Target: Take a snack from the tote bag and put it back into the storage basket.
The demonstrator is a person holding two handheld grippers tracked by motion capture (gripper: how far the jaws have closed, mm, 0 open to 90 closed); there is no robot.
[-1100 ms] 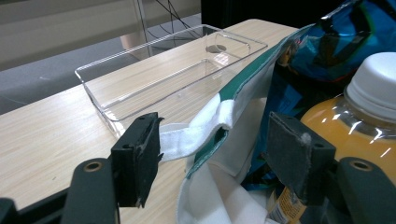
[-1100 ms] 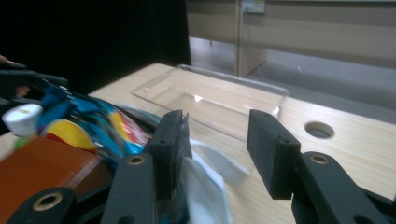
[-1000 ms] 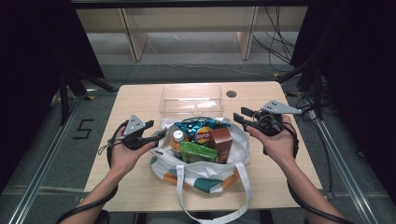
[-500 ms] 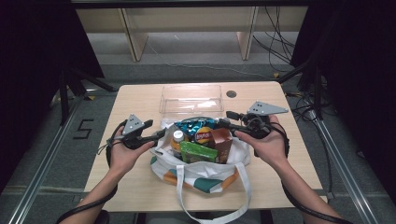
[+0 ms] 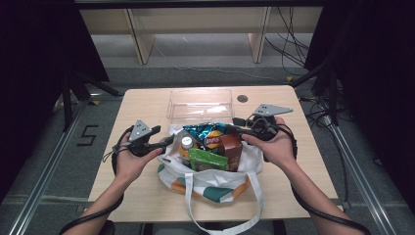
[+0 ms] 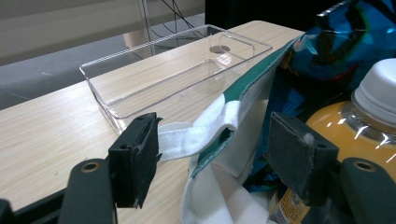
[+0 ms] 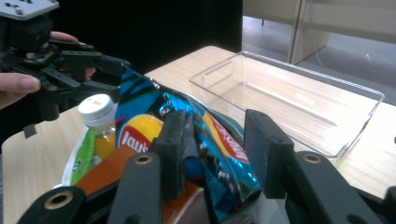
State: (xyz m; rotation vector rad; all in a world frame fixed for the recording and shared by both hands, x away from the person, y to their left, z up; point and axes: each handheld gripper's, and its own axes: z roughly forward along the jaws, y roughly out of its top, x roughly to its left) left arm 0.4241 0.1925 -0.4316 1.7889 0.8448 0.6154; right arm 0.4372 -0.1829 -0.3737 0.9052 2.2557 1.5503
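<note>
since the earlier frames my right gripper [image 5: 235,128] has swung in from the table's right side and now sits at the far rim of the tote bag [image 5: 210,177], while my left gripper [image 5: 169,142] has barely shifted at the bag's left rim. in the right gripper view the jaws stand apart with the top edge of the blue chip bag [image 7: 205,140] between them; the left pad [image 7: 175,144] looks pressed against the foil, the right pad stands off it, so i read it as spread and not clamped. in the left gripper view the jaws are also parted, with the bag's white strap [image 6: 201,133] and green-trimmed edge lying between them; the strap's end meets the left pad [image 6: 140,154], the other pad is clear of it. the orange juice bottle [image 6: 364,126] stands just behind that right pad, inside the bag. the chip bag stands upright at the back of the tote, next to the bottle, a green packet [image 5: 208,159] and a brown box [image 5: 232,149]. beyond the tote, the clear plastic tray [image 5: 200,104] lies on the wooden table [image 5: 142,103], apart from both grippers.
</note>
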